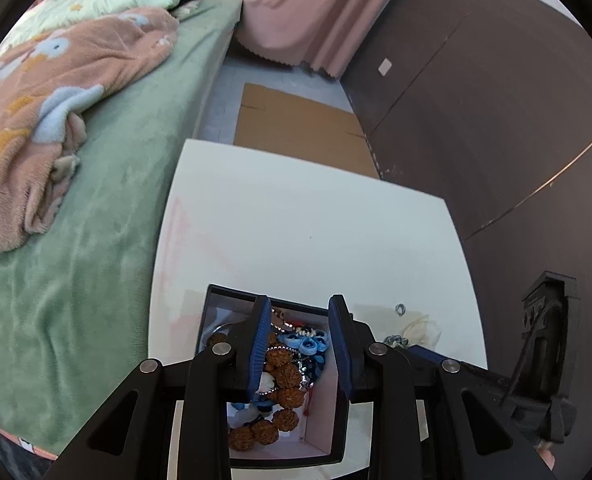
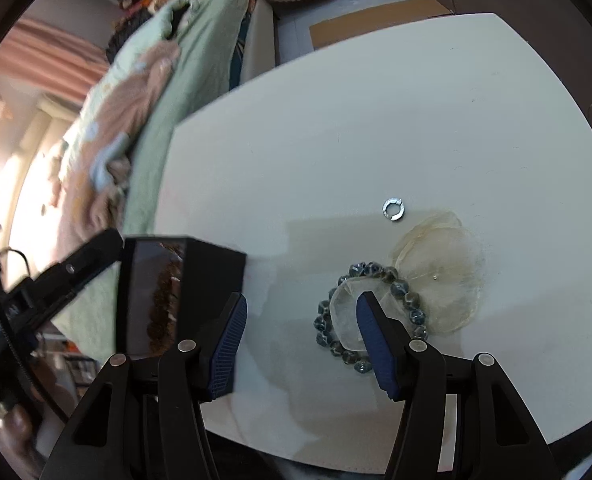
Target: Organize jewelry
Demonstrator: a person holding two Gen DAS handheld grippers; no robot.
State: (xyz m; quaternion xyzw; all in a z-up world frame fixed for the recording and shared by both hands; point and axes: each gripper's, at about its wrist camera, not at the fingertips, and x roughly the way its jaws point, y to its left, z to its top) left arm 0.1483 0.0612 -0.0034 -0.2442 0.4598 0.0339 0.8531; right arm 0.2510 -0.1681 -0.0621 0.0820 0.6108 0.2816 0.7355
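Beside a green-covered bed [image 1: 108, 184] with a rumpled pink blanket [image 1: 52, 92] stands the white bench [image 1: 308, 224], with pink curtains [image 1: 316, 12] and a flat sheet of brown cardboard [image 1: 296, 128] on the floor beyond it.

Left gripper [image 1: 301, 340]: its blue-padded jaws stand partly spread and pinch nothing; they hang tilted downward over the open black square box [image 1: 338, 432]. That box sits on the bench and holds a heap of jewelry: a string of rough brown seed beads [image 1: 284, 392], pale blue flower-shaped pieces [image 1: 308, 346] and small dark beads, all tangled together.

Right gripper [image 2: 302, 316]: its jaws are spread wide and grip nothing, pointing steeply down at the bench. Its right jaw lies over a bracelet of dark grey-blue glossy beads [image 2: 406, 296], which rests on the bench at about 3 o'clock from the box; whether the jaw touches it I cannot tell. Sheer cream fabric petals [image 2: 444, 272] lie partly under the bracelet, spreading to its 2 o'clock. A small silver open ring [image 2: 393, 209] lies at 12 o'clock from the bracelet, apart from it.
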